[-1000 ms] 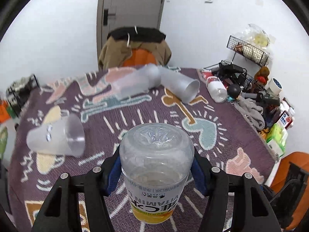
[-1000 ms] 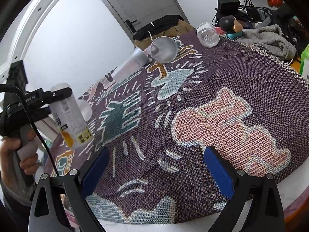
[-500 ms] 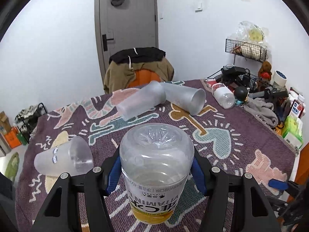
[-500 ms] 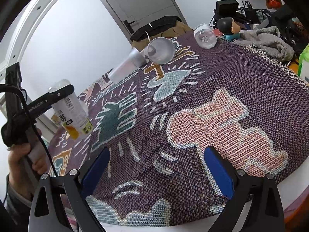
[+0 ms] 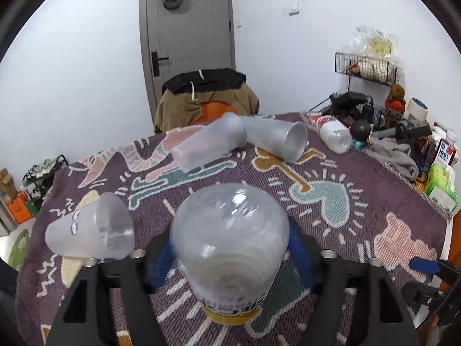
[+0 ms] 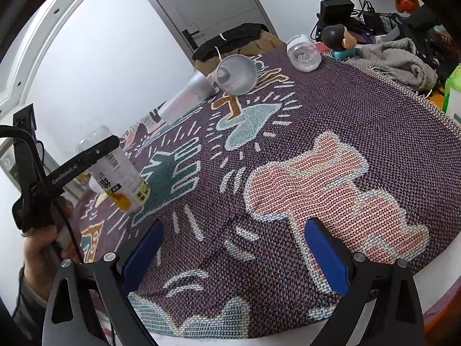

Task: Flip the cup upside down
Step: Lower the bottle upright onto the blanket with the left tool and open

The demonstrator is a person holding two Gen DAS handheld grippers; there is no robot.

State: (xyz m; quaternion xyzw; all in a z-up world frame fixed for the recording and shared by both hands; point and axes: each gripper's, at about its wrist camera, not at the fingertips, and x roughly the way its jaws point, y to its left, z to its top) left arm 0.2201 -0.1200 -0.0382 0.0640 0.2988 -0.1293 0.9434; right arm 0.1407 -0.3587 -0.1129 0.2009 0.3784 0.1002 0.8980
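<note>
At the bottom centre of the left wrist view, the left gripper (image 5: pixel 230 259) is clamped on the clear plastic bottle with a yellow-banded label (image 5: pixel 229 242), base up, blurred. The right wrist view shows that bottle (image 6: pixel 115 173) at mid-left, tilted above the purple patterned woven cloth (image 6: pixel 331 121). There the right gripper (image 6: pixel 233 256) stands apart over bare cloth by the near edge. Three frosted translucent plastic cups lie sideways: one (image 5: pixel 89 230) at lower left, two (image 5: pixel 210 144) (image 5: pixel 276 139) touching toward the far edge. A second clear bottle (image 5: pixel 335 138) lies at upper right.
</note>
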